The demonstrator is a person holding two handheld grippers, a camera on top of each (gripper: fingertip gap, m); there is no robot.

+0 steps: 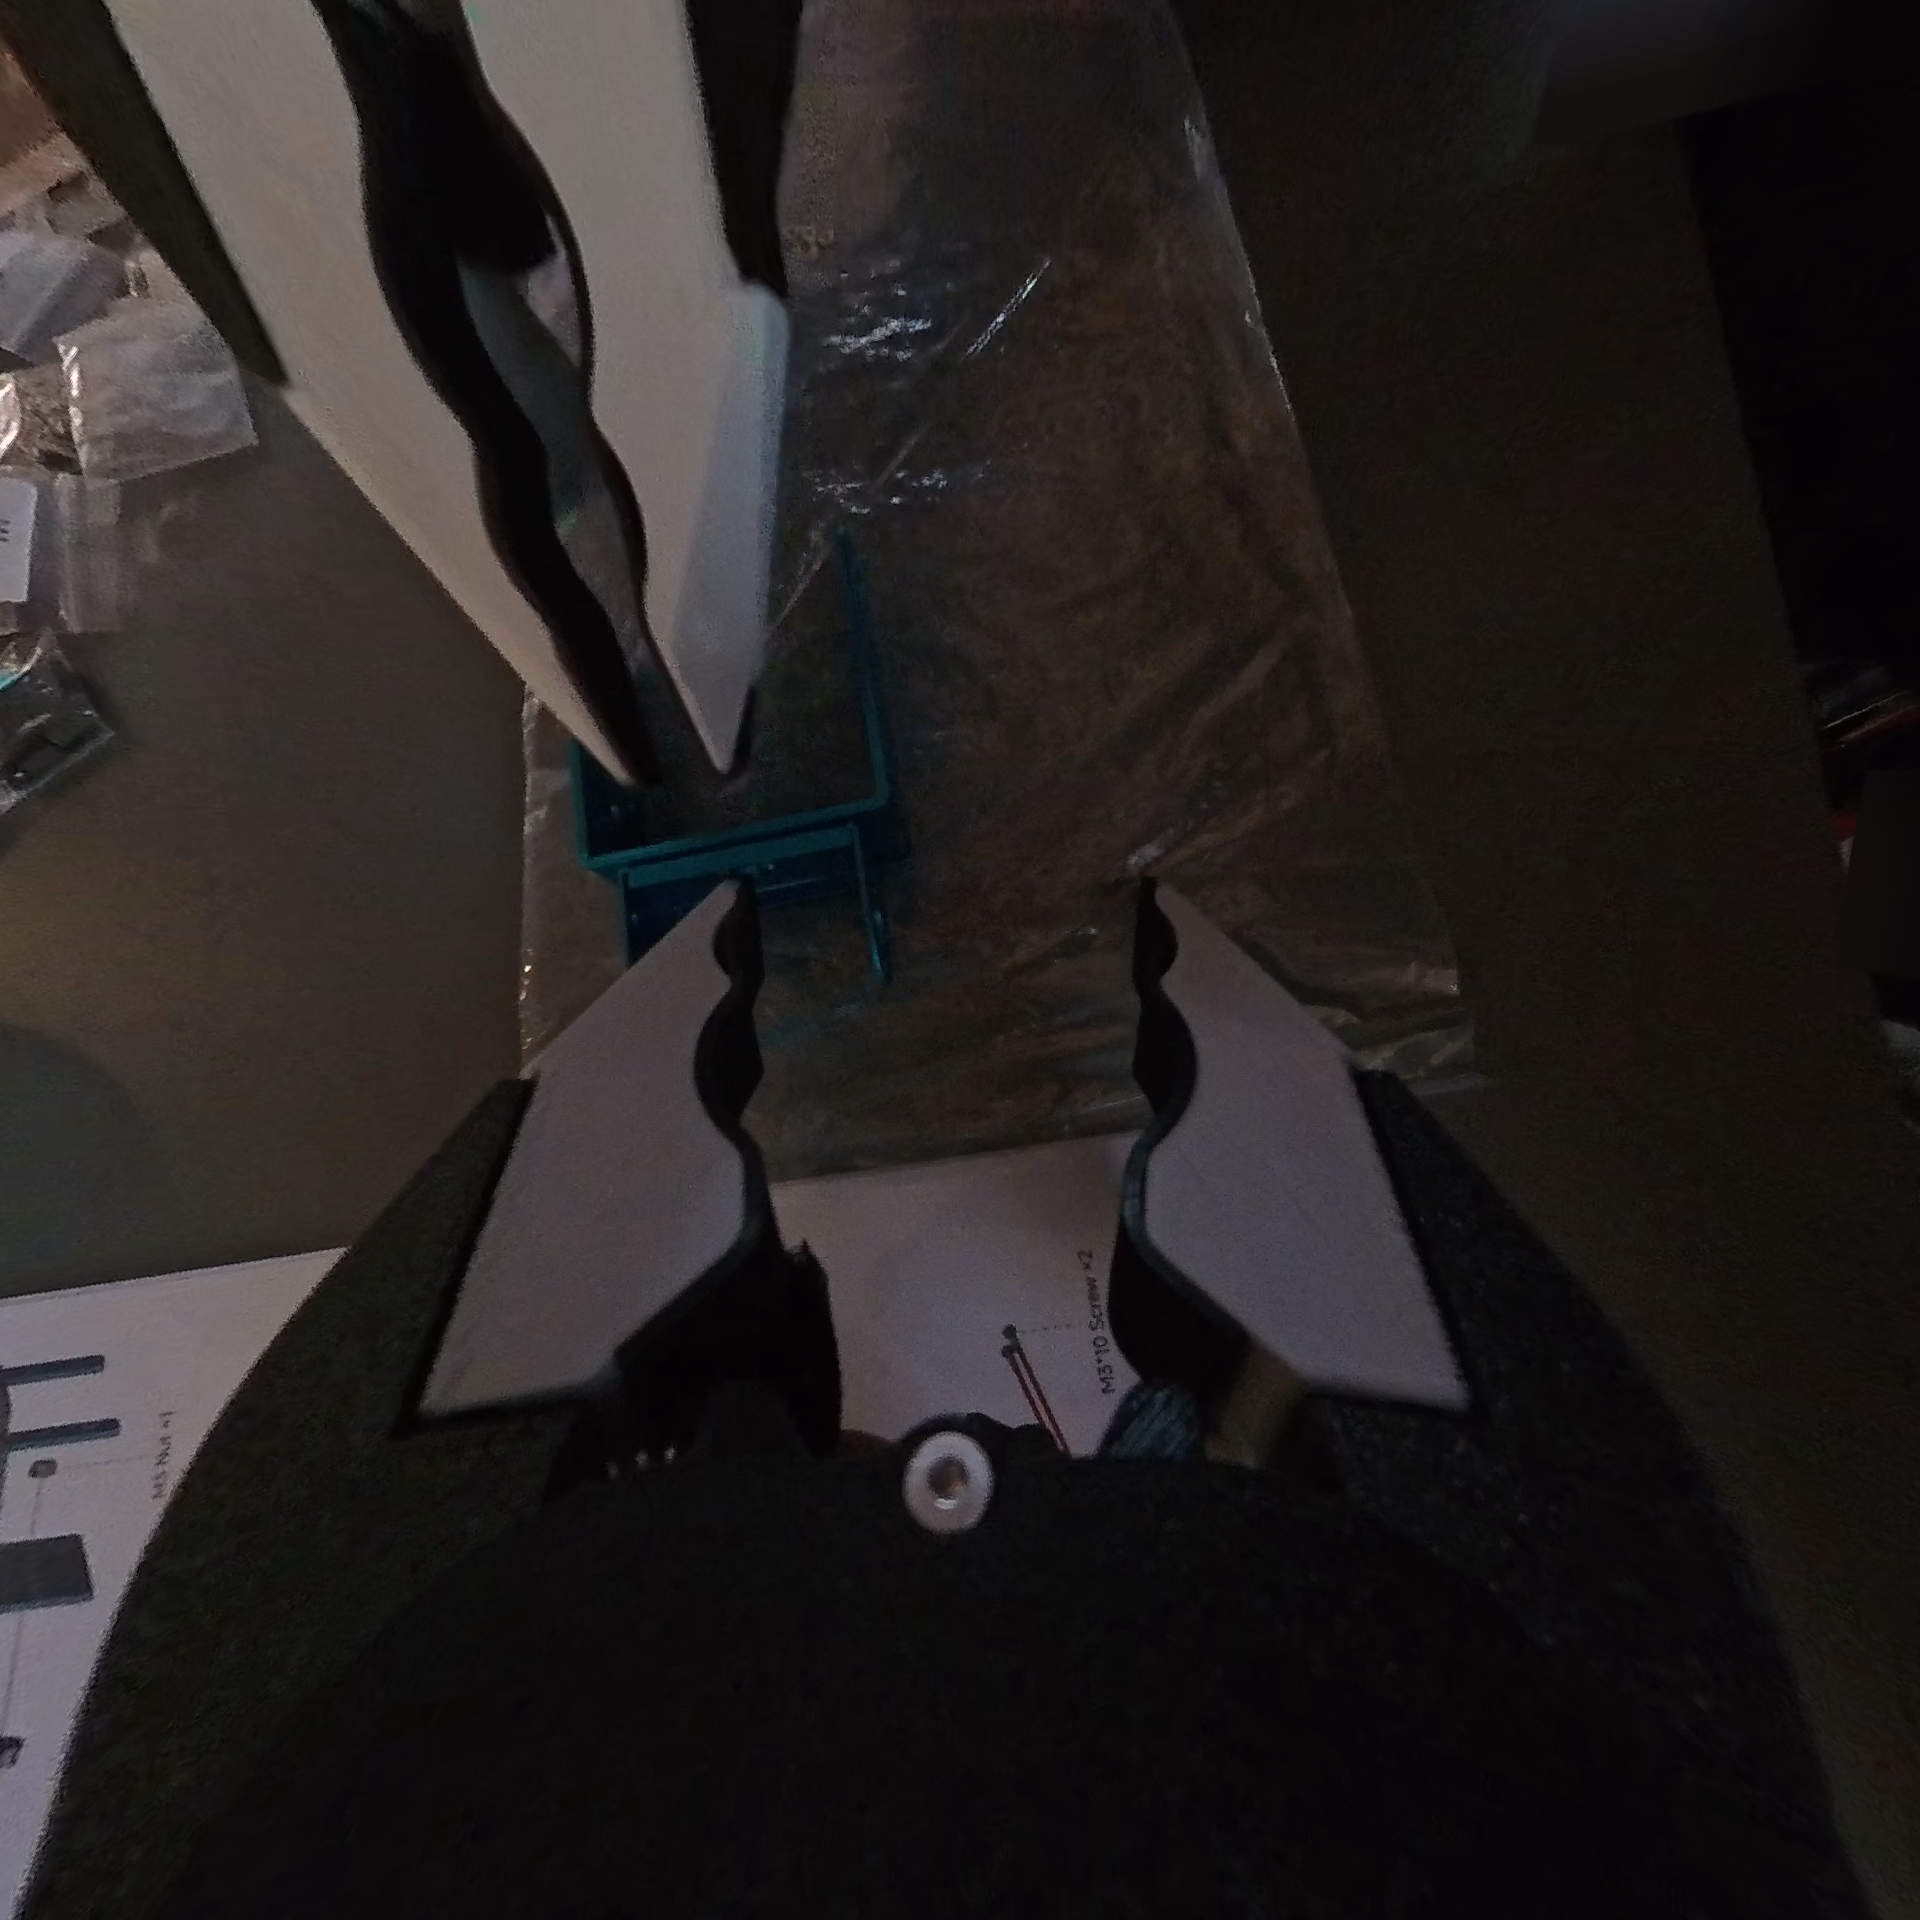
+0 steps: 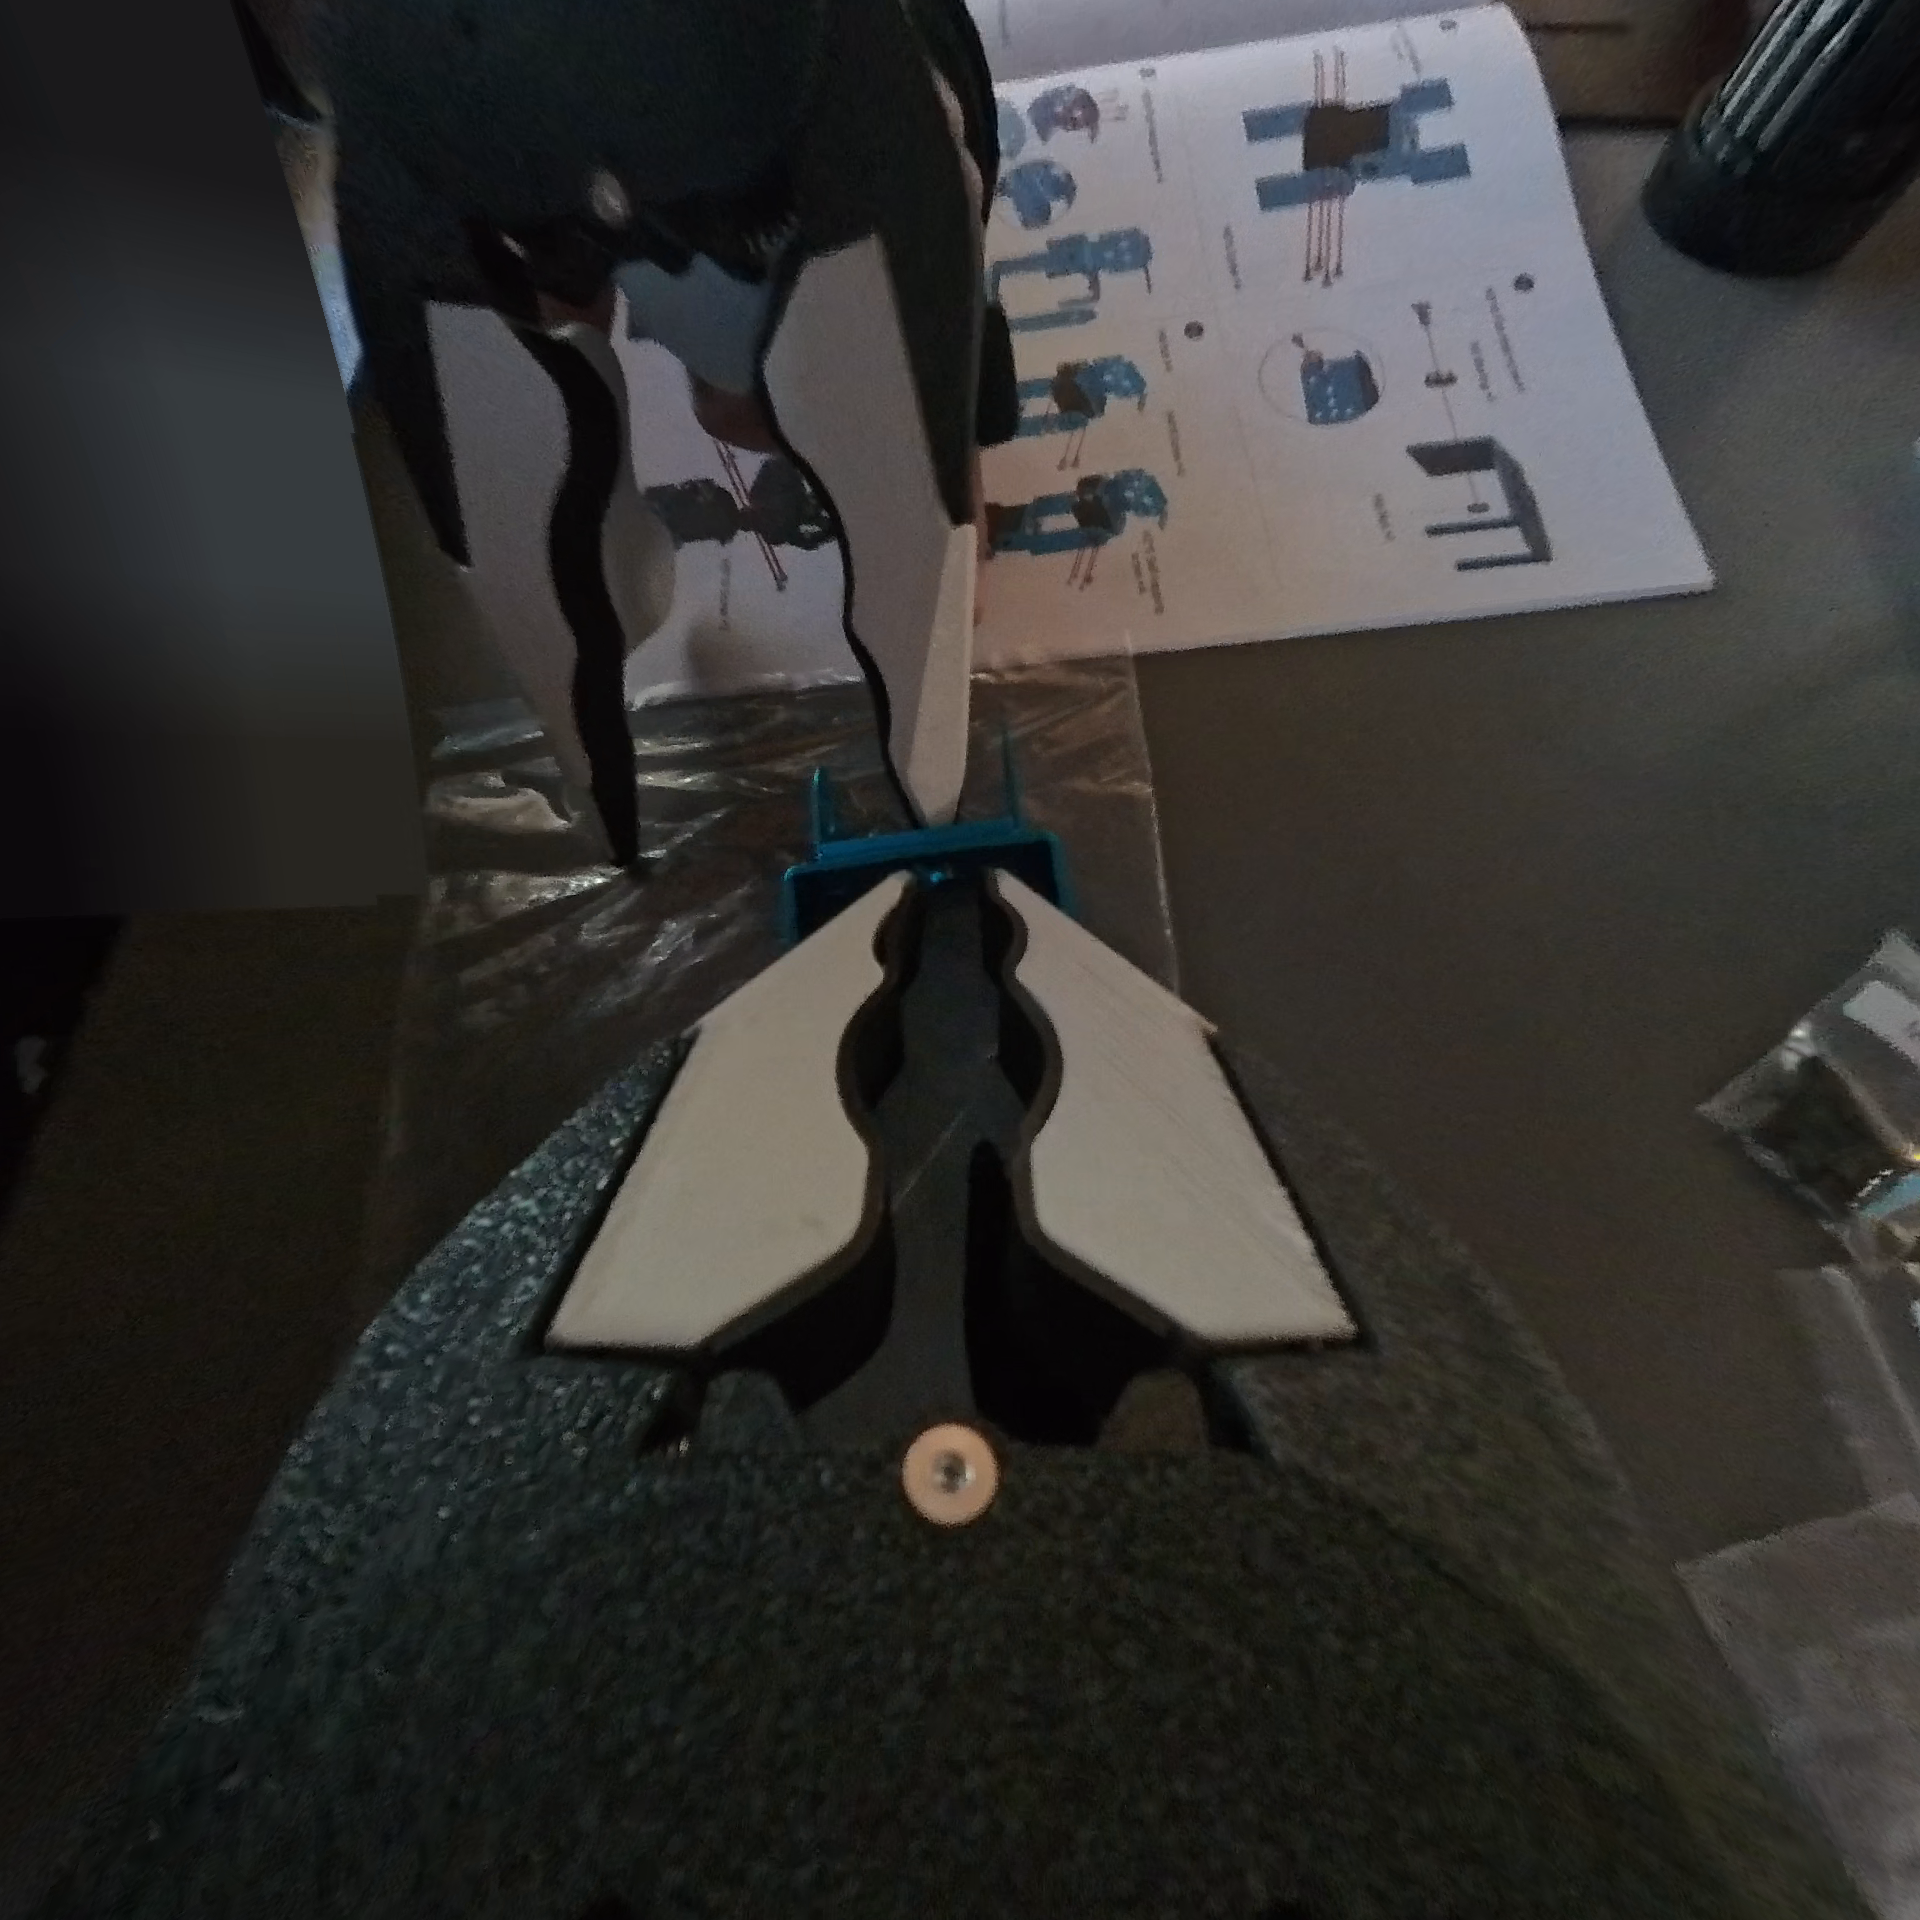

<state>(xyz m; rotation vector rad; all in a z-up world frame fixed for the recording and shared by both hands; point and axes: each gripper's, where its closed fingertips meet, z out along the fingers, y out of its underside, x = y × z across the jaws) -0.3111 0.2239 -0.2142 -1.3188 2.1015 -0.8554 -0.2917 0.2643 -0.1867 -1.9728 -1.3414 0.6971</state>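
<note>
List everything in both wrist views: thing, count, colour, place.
bracket: two nested U-shaped pieces, teal-blue metal, on the plastic sheet between both tools
plastic sheet: one, clear and crinkled, on the table under the bracket
instruction booklet: one, white with blue diagrams, open flat beyond the sheet
small parts bags: several, clear with dark contents, on the table to the side
dark ribbed cylinder: one, black, top corner of the right wrist view
table: one, grey-brown
left tool: white fingers, black body; open, tips just short of the bracket, one near its edge
right tool: white fingers, black body; nearly shut, tips at the bracket's cross wall; whether it grips is unclear
</note>
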